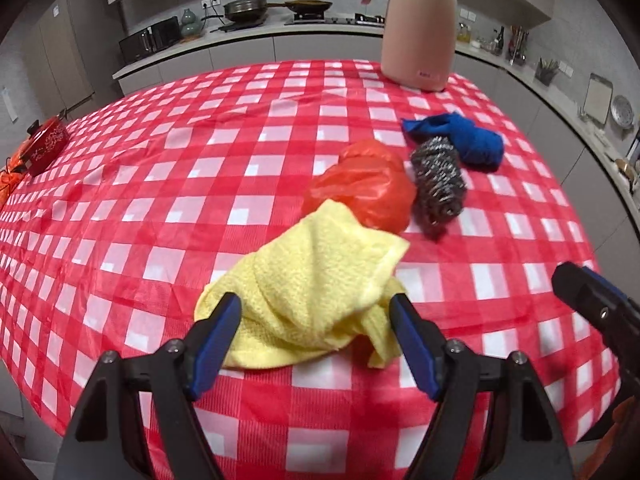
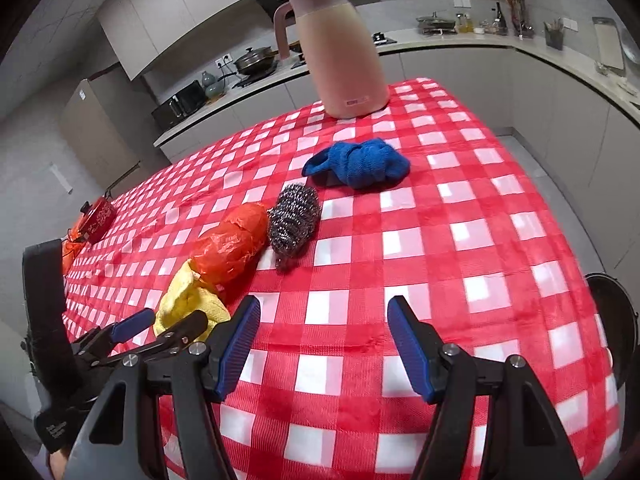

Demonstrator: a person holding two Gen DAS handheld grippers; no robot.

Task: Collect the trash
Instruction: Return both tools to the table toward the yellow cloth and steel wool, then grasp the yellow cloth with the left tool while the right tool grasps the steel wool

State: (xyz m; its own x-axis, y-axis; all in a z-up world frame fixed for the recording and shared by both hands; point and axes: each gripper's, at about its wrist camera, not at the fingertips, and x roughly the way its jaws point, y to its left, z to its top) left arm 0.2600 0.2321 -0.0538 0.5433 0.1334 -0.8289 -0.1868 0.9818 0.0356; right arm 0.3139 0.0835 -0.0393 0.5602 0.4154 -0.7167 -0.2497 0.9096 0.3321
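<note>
A: Where is the trash?

B: Four things lie in a loose line on the checked surface. Nearest is a crumpled yellow cloth, then an orange bag touching its far edge, then a steel scourer just beside the bag, then a knotted blue cloth at the scourer's far end.

A: And the left tool?

B: The left tool has its jaws spread on either side of the yellow cloth. The cloth sits between the blue pads, but whether they touch it I cannot tell, and nothing looks pinched.

A: The right one?

B: The right tool is also spread, with only bare checked cloth between its pads. It hangs over the near edge, to the right of the yellow cloth and well short of the scourer.

A: Anything else up there?

B: A pink jug stands upright at the far end, beyond the blue cloth. A red box sits at the far left edge.
</note>
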